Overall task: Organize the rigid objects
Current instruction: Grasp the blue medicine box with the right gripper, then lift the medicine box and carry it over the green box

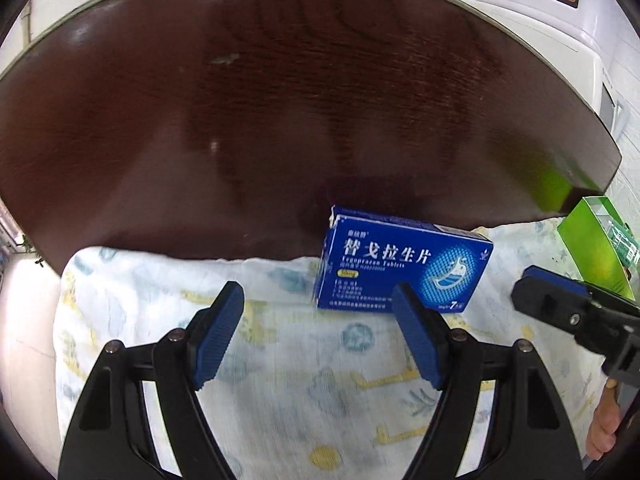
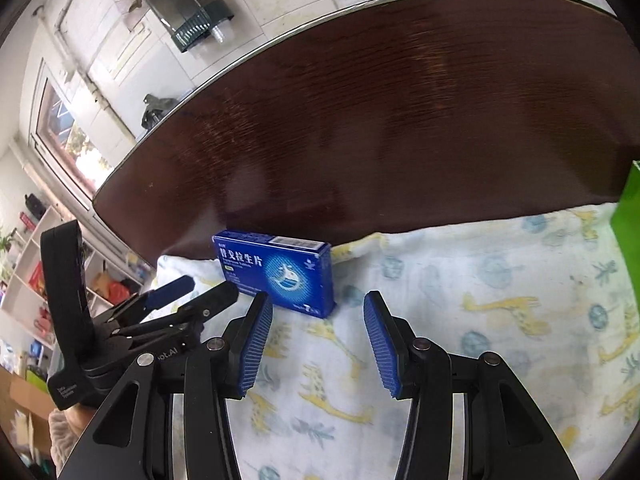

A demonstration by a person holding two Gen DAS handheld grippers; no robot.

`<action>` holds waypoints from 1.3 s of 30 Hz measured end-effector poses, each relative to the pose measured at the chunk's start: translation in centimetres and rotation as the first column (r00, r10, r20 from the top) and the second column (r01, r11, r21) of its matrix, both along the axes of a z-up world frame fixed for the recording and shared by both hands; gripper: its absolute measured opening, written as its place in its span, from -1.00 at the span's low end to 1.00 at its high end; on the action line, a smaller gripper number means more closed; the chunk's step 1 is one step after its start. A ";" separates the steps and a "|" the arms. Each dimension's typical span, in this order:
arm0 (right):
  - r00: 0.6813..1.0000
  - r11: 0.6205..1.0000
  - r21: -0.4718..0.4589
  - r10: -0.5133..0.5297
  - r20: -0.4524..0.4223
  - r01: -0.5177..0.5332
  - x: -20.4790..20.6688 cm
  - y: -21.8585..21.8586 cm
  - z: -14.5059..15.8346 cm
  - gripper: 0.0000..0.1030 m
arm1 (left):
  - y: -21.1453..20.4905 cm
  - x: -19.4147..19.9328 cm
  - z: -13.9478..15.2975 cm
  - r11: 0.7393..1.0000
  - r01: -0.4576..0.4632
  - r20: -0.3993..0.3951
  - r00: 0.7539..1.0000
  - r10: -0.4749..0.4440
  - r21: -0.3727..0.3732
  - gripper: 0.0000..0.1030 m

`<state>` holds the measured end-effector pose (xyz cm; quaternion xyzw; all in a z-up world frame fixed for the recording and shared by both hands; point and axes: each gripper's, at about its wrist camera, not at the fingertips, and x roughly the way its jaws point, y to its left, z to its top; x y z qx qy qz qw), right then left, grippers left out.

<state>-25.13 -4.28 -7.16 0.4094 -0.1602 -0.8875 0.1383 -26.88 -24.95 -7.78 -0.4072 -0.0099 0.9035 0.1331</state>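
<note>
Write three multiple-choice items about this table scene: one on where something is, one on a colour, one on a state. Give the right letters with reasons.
1. Where does the blue box lie?
A. on the patterned cloth at its far edge
B. on the floor
C. in a drawer

2. What colour is the box at the cloth's right end?
A. red
B. green
C. black

3. How do the left gripper jaws stand?
A. shut on the blue box
B. shut on the cloth
C. open with nothing between them

Answers: 1 A, it sits on the cloth beside the bare wood table. 2 B, its sides are bright green. 3 C, only cloth shows in the gap.
</note>
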 end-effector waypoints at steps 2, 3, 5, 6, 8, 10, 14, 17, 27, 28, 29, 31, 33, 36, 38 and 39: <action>1.000 1.000 -0.003 0.001 0.003 -0.001 -0.6 -0.9 -0.3 -0.04 | -0.1 -0.5 -0.2 1.000 0.023 -0.002 1.000 -0.023 0.017 0.47; 1.000 1.000 -0.005 -0.002 0.006 0.002 -0.9 -1.2 -0.4 -0.04 | -0.2 -0.7 -0.2 0.999 0.032 -0.004 0.999 -0.032 0.025 0.47; 1.000 1.000 -0.007 -0.008 0.014 0.008 -1.4 -1.7 -0.7 -0.04 | -0.3 -1.1 -0.5 0.998 0.051 -0.001 0.999 -0.051 0.044 0.47; 1.000 1.000 -0.009 -0.013 0.017 0.013 -1.7 -1.9 -0.9 -0.04 | -0.4 -1.3 -0.6 0.996 0.061 0.006 0.998 -0.062 0.057 0.47; 1.000 1.000 -0.010 -0.022 0.020 0.022 -2.1 -2.2 -1.3 -0.04 | -0.4 -1.6 -0.9 0.996 0.070 0.016 0.997 -0.071 0.061 0.45; 0.999 0.999 -0.005 -0.034 0.027 0.034 -2.5 -2.4 -1.7 -0.03 | -0.4 -1.6 -1.0 0.995 0.079 0.013 0.997 -0.080 0.068 0.41; 0.998 0.998 -0.025 -0.055 0.044 0.056 -3.1 -2.0 -2.3 -0.04 | -1.0 -1.8 -0.9 0.990 0.085 0.028 0.996 -0.088 0.110 0.31; 0.996 0.998 -0.048 -0.046 0.080 0.049 -3.7 -1.7 -2.7 -0.04 | -1.1 -1.7 -0.8 0.989 0.086 0.035 0.995 -0.091 0.124 0.15; 0.997 1.000 0.025 -0.011 0.082 0.009 -3.2 -2.8 -2.1 -0.21 | 0.1 0.5 0.8 0.991 0.075 0.022 0.997 -0.078 0.115 -0.12; 0.997 1.000 0.027 -0.007 0.077 0.005 -2.9 -2.4 -2.1 -0.21 | 0.2 1.0 1.2 0.991 0.078 0.012 0.997 -0.080 0.110 -0.12; 0.998 1.000 0.028 -0.007 0.068 0.005 -2.4 -2.4 -1.8 -0.21 | 0.4 1.2 1.6 0.991 0.080 0.004 0.997 -0.081 0.106 -0.12; 0.999 1.000 0.024 -0.005 0.051 0.004 -1.6 -2.1 -1.1 -0.21 | 0.6 0.7 1.4 0.992 0.084 -0.011 0.996 -0.084 0.099 -0.12; 0.999 1.000 0.020 -0.008 0.039 0.007 -0.8 -1.6 -0.4 -0.21 | 0.8 1.4 2.1 0.991 0.094 -0.022 0.995 -0.093 0.093 -0.12; 1.000 1.000 0.011 -0.019 0.016 0.019 0.6 -0.6 0.7 -0.21 | 1.2 2.6 3.4 0.991 0.110 -0.052 0.993 -0.106 0.077 -0.12; 1.000 1.000 0.006 -0.023 -0.003 0.023 1.4 0.1 1.4 -0.21 | 2.0 3.1 4.3 0.990 0.123 -0.068 0.991 -0.119 0.065 -0.11; 1.000 1.000 -0.001 -0.028 -0.012 0.028 1.9 0.7 1.9 -0.21 | 2.5 3.4 4.8 0.990 0.131 -0.076 0.989 -0.126 0.059 -0.11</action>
